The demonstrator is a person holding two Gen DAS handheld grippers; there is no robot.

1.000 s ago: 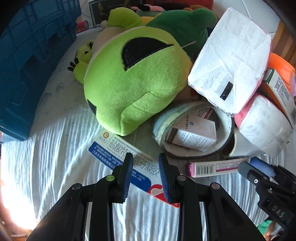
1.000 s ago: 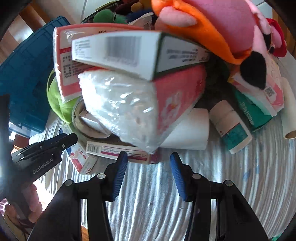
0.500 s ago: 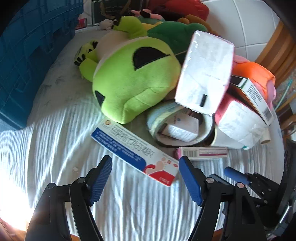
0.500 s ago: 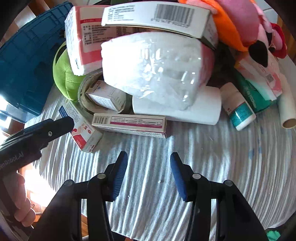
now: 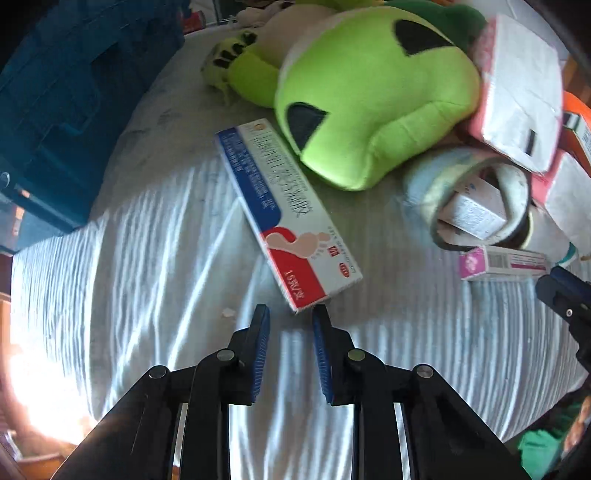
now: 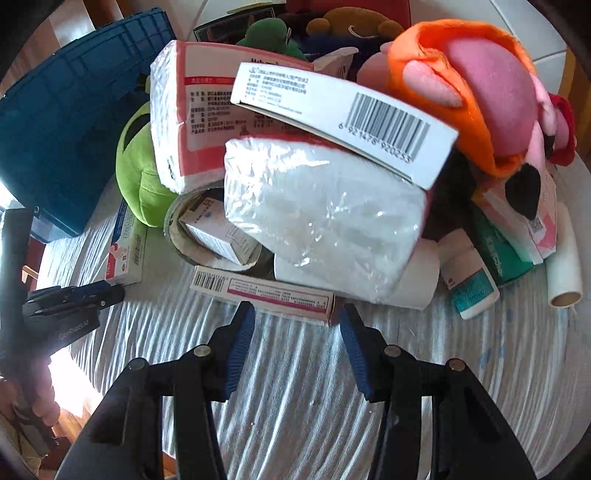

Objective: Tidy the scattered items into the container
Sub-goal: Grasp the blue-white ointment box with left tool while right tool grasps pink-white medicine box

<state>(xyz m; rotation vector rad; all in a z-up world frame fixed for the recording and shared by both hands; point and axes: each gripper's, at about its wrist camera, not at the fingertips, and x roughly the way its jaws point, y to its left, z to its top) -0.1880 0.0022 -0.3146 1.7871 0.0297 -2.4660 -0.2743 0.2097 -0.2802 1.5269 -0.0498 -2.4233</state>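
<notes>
Left gripper: hovering empty, fingers slightly parted, just short of the foot-cream box.
Right gripper: gaping wide before the pink-striped carton.
Blue crate: sitting beyond the foot-cream box, leftward.

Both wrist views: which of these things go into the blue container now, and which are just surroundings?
For the job:
- blue container
- foot-cream box, just ahead of the open left gripper
- pink-striped carton, at the open right gripper
- green plush
- tissue pack
- pill bottle

Just surroundings:
- striped cloth
- white wall
</notes>
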